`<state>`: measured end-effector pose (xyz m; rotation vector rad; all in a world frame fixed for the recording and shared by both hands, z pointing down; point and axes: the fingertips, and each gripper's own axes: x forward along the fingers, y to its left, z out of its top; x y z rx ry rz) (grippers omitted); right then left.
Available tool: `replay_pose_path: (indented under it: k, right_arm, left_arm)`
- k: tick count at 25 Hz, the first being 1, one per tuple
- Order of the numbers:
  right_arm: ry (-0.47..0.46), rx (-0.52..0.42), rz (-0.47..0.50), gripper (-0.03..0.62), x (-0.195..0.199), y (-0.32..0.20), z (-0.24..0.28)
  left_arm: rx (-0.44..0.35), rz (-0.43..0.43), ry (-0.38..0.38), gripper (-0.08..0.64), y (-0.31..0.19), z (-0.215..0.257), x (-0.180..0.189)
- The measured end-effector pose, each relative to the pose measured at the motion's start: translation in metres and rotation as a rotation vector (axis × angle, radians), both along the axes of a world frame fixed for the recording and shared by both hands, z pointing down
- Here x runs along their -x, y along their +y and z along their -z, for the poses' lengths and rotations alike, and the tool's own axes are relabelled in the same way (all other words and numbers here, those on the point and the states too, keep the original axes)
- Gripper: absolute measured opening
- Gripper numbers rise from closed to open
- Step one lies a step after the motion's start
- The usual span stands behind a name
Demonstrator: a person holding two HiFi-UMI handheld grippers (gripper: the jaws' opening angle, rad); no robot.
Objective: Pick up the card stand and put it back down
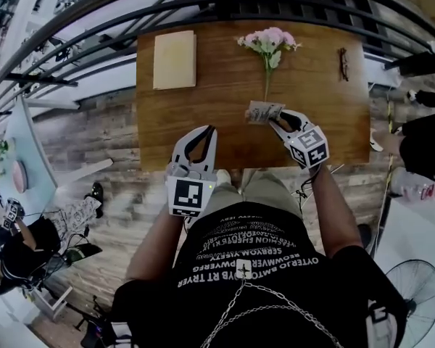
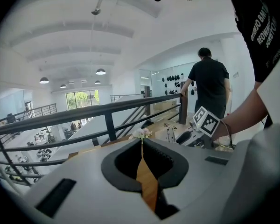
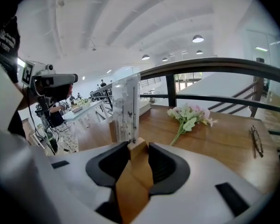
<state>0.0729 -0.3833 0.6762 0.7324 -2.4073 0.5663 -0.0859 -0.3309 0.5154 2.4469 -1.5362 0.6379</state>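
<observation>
The card stand [image 1: 264,112] is a clear upright panel on a small wooden base, near the table's front edge below the flower stem. In the right gripper view the panel [image 3: 126,107] rises just ahead of the jaws, and the wooden base sits pinched between them. My right gripper [image 1: 274,120] [image 3: 136,149] is shut on that base. I cannot tell whether the stand touches the table. My left gripper [image 1: 209,130] [image 2: 141,143] hovers over the table's front edge to the left, its tips together with nothing in them.
On the wooden table [image 1: 203,122] lie a beige book [image 1: 175,59] at the back left, a bunch of pink flowers [image 1: 270,43] at the back middle and glasses [image 1: 343,64] at the right. A dark railing [image 1: 225,6] runs behind it. A person [image 2: 209,85] stands nearby.
</observation>
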Motion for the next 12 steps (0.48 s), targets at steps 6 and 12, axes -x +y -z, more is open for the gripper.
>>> replay_pose_path:
  k: [6, 12]
  right_arm:
    - [0.003, -0.032, -0.001, 0.147, 0.007, 0.003, 0.031]
    - [-0.013, -0.073, 0.002, 0.147, 0.015, 0.006, 0.064]
  left_arm:
    - [-0.048, -0.009, 0.011, 0.035, 0.000, 0.017, 0.004]
    - [-0.078, -0.025, 0.026, 0.035, 0.001, 0.029, 0.007]
